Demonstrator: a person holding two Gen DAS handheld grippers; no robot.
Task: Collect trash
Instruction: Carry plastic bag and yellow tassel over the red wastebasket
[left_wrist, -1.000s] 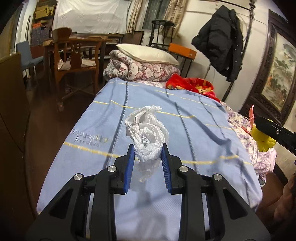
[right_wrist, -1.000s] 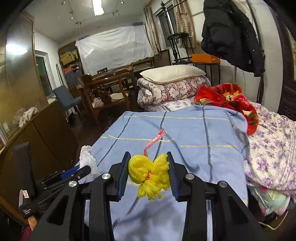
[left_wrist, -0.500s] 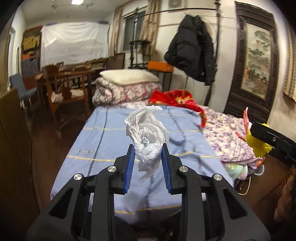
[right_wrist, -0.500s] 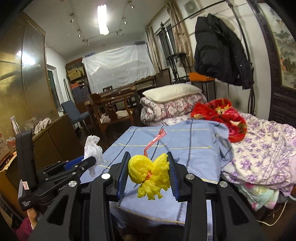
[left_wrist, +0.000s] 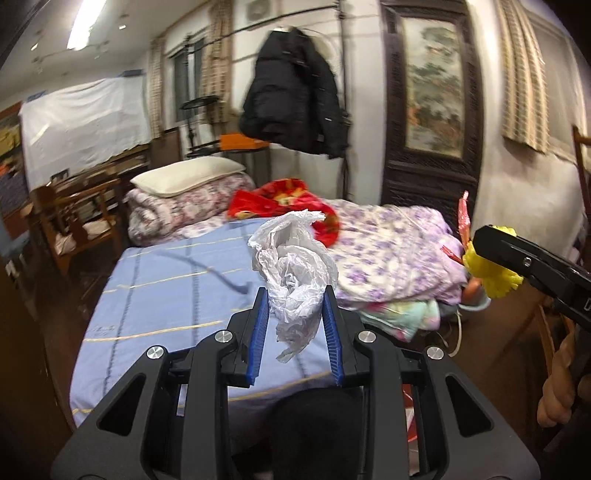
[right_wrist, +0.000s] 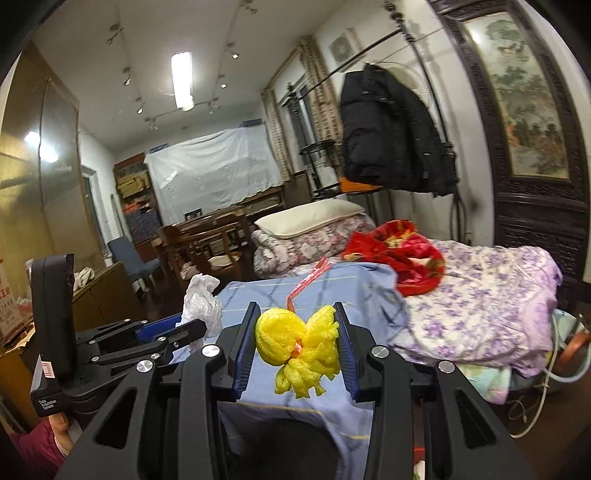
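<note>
Both grippers are loaded up here. The left gripper (left_wrist: 294, 311) has its jaws pinching a crumpled white plastic bag (left_wrist: 295, 273), which sticks up and out past the blue pads and dangles a bit below them too. The right gripper (right_wrist: 297, 339) has its jaws squeezing a yellow foam net wad (right_wrist: 299, 341) with a thin red strip (right_wrist: 306, 278) poking up out of it. Both bits of trash are held up in the air, off the bed (left_wrist: 159, 295), near its foot end.

From the left wrist view the right gripper shows at the far right edge with the yellow wad (left_wrist: 487, 271) in it, and part of a hand (left_wrist: 557, 384) is visible low on that side. From the right wrist view the left gripper sits off to the left with the white bag (right_wrist: 201, 304) in its tip.

Behind them: a blue striped sheet on the bed, a purple floral quilt (right_wrist: 480, 314), a red blanket (right_wrist: 402, 262), a pillow (left_wrist: 184, 179) on a folded quilt, and a black jacket (right_wrist: 391, 133) hanging on a rack.
</note>
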